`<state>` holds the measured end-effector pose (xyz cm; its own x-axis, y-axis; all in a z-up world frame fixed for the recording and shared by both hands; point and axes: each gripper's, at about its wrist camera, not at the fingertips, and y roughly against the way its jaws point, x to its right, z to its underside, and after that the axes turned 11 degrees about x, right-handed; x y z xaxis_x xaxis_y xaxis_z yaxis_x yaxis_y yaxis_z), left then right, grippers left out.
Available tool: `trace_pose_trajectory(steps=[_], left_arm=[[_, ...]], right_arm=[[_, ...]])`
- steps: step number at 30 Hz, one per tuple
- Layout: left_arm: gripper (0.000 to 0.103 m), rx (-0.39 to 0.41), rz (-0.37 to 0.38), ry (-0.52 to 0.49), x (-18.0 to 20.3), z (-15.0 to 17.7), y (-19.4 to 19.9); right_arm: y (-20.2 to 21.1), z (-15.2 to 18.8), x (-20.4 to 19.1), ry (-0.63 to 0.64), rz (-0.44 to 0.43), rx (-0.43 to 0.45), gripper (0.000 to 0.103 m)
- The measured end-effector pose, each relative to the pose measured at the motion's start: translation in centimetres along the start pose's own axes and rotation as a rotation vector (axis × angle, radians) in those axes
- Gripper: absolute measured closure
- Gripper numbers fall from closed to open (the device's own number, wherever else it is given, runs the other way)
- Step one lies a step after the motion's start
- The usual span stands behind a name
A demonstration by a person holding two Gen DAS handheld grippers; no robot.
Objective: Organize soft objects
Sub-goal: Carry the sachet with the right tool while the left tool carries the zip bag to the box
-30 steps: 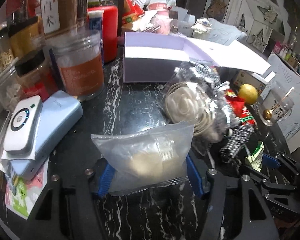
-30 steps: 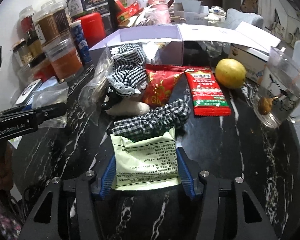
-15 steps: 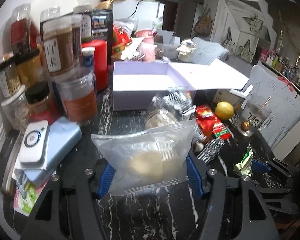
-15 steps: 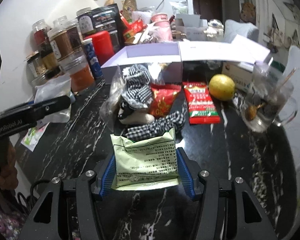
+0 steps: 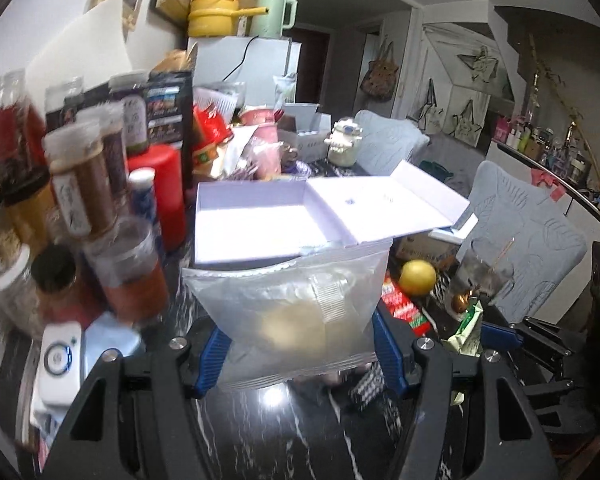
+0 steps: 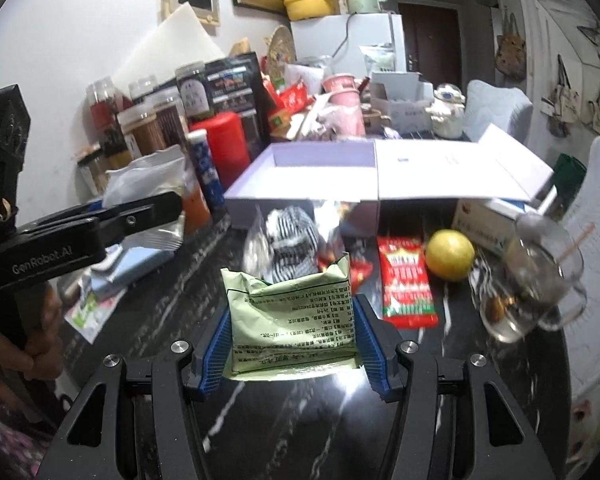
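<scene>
The open white box is unobstructed from above; jars crowd its left side (2 stacked high), while a lemon and glass mug flank the right.

jars: motion-blurred, labels unreadable | green packet: print too small to read

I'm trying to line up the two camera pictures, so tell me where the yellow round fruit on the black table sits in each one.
Left wrist view: the yellow round fruit lies right of centre, just right of the clear plastic bag held in the left claw.
Right wrist view: it lies right of centre, right of the red flat snack packet.
Shared landmark: the open lavender cardboard box, behind the fruit in both.
</scene>
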<state>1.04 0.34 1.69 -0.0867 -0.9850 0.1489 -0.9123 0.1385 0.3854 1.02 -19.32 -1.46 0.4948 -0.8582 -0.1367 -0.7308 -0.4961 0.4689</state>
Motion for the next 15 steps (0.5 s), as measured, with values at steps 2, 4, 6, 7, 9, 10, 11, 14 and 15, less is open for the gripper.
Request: trace_pose_trajectory(steps=[2, 4, 6, 7, 9, 10, 11, 14, 15], left_arm=[[0.04, 0.014, 0.006, -0.012, 0.4, -0.7, -0.5], [0.04, 0.024, 0.012, -0.029, 0.6, -1.5, -1.1], [0.04, 0.036, 0.019, -0.04, 0.8, -2.3, -1.7], [0.04, 0.041, 0.024, -0.044, 0.9, -2.8, -2.1], [0.04, 0.052, 0.03, -0.051, 0.8, -3.6, -2.8], [0.04, 0.062, 0.03, -0.056, 0.7, -4.2, -3.3], [0.04, 0.07, 0.027, -0.056, 0.6, -4.6, -3.7], [0.04, 0.086, 0.024, -0.054, -0.1, -6.1, -5.4], [0.04, 0.091, 0.02, -0.054, -0.3, -6.5, -5.9]], right_arm=[[-0.5, -1.0, 0.1, -0.004, -0.008, 0.017, 0.046], [-1.0, -1.8, 0.1, -0.002, -0.009, 0.029, 0.046], [-1.8, -2.8, 0.3, -0.001, -0.008, 0.037, 0.046], [-2.2, -3.2, 0.4, 0.0, -0.009, 0.039, 0.046], [-3.1, -4.2, 0.7, -0.001, -0.017, 0.041, 0.046], [-3.6, -4.6, 0.9, -0.003, -0.02, 0.041, 0.046], [-4.0, -5.2, 1.2, -0.004, -0.022, 0.043, 0.046], [-5.4, -6.9, 1.9, -0.005, -0.027, 0.056, 0.046], [-5.9, -7.4, 2.1, -0.005, -0.026, 0.059, 0.046]])
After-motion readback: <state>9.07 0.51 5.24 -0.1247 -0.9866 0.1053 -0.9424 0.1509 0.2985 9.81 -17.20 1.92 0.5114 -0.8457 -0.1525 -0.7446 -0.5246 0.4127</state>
